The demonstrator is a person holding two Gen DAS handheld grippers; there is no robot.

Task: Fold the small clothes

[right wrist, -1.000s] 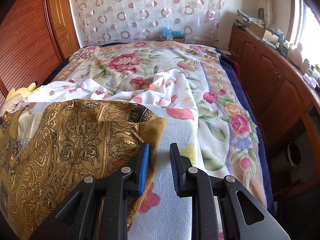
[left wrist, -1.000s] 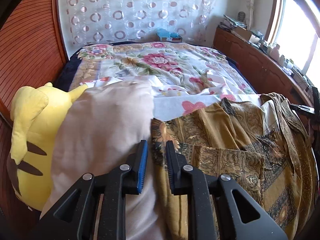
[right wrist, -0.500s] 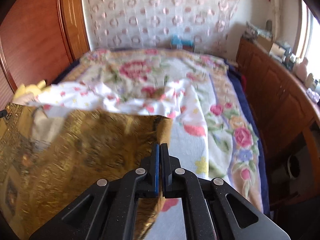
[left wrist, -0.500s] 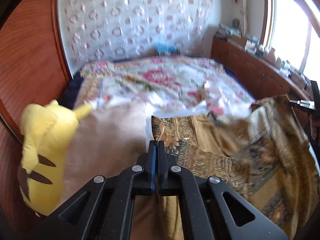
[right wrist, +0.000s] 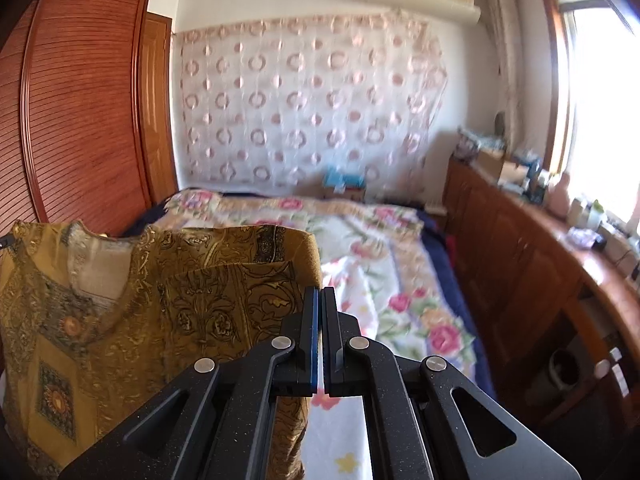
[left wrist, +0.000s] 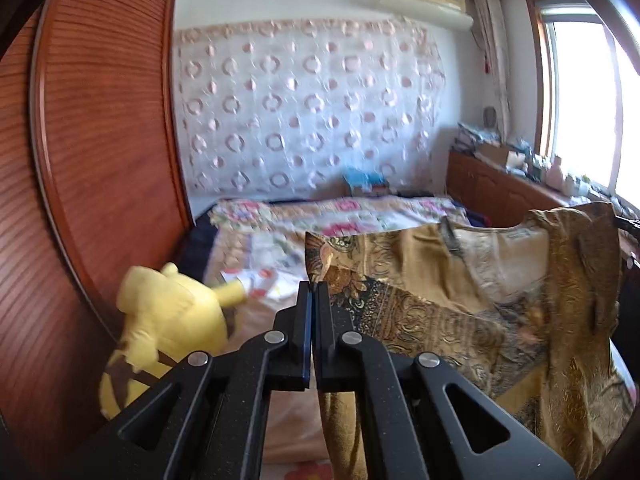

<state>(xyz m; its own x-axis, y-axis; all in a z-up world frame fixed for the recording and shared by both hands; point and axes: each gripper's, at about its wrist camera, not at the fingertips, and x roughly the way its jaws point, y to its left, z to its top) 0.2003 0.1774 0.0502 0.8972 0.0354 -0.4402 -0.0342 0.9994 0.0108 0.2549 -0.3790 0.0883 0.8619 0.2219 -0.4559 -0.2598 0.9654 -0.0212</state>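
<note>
A gold-brown patterned garment (left wrist: 460,312) hangs stretched between my two grippers above the bed (left wrist: 360,216), its neckline facing up. In the left wrist view my left gripper (left wrist: 314,286) is shut on the garment's left upper corner, and the cloth runs off to the right and drapes down under the fingers. In the right wrist view my right gripper (right wrist: 319,290) is shut on the other upper corner of the garment (right wrist: 120,320), which spreads to the left. Its lower part hangs out of sight behind the gripper bodies.
A yellow plush toy (left wrist: 168,320) lies at the bed's left side against a reddish wooden wardrobe (left wrist: 100,160). The floral bedspread (right wrist: 380,260) covers the bed. A wooden sideboard (right wrist: 520,260) with several small items runs along the right under the window.
Both grippers went from open to shut on the garment's upper corners, then rose with it. The garment came up off the bed and now hangs between them.
</note>
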